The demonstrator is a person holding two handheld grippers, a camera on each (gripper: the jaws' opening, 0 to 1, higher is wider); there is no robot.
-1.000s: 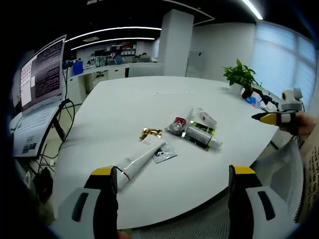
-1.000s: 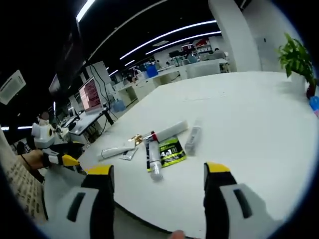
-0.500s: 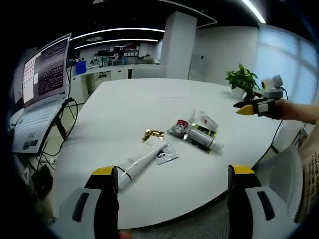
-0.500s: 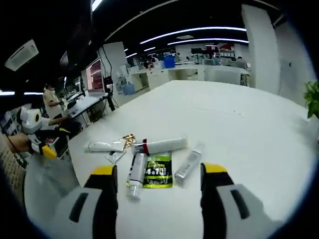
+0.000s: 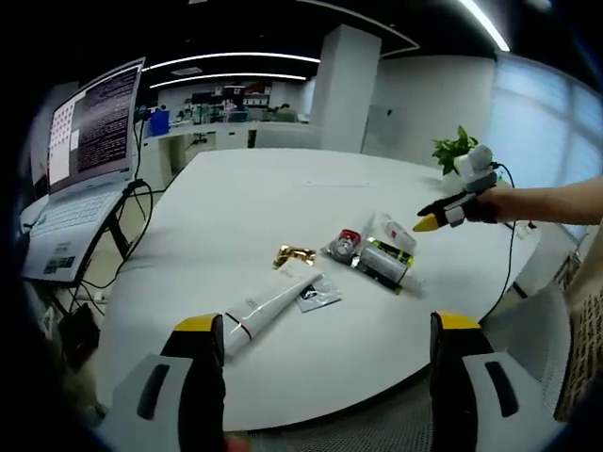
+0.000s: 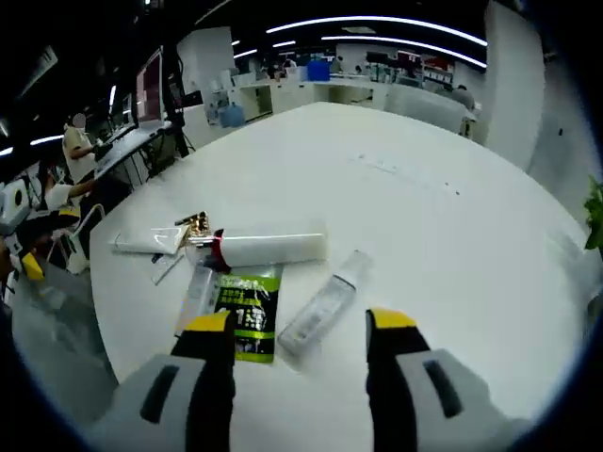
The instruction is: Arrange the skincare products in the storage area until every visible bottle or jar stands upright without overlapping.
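Note:
Several skincare items lie flat on the white round table (image 5: pixel 236 188). The left gripper view has a white tube (image 5: pixel 268 306), a grey sachet (image 5: pixel 314 295), a gold wrapper (image 5: pixel 294 254), a red-collared bottle (image 5: pixel 344 242), a green-black pack (image 5: pixel 382 259) and a clear bottle (image 5: pixel 391 229). My left gripper (image 5: pixel 327 323) is open, held back off the near table edge. My right gripper (image 6: pixel 300 322) is open, its jaws standing either side of the near end of the clear bottle (image 6: pixel 325 301). Beyond lie the red-collared bottle (image 6: pixel 264 247), green pack (image 6: pixel 243 299) and white tube (image 6: pixel 146 243). The right gripper (image 5: pixel 429 223) reaches in from the right.
A laptop (image 5: pixel 85 141) on a stand with cables sits left of the table. A potted plant (image 5: pixel 455 149) stands at the far right edge. A mesh chair (image 5: pixel 528 320) is beside the near right rim. People sit at desks (image 6: pixel 80 151) in the background.
My right gripper has come in over the table and closed on the group, now low at the clear bottle. The left gripper has barely moved. The items lie as before.

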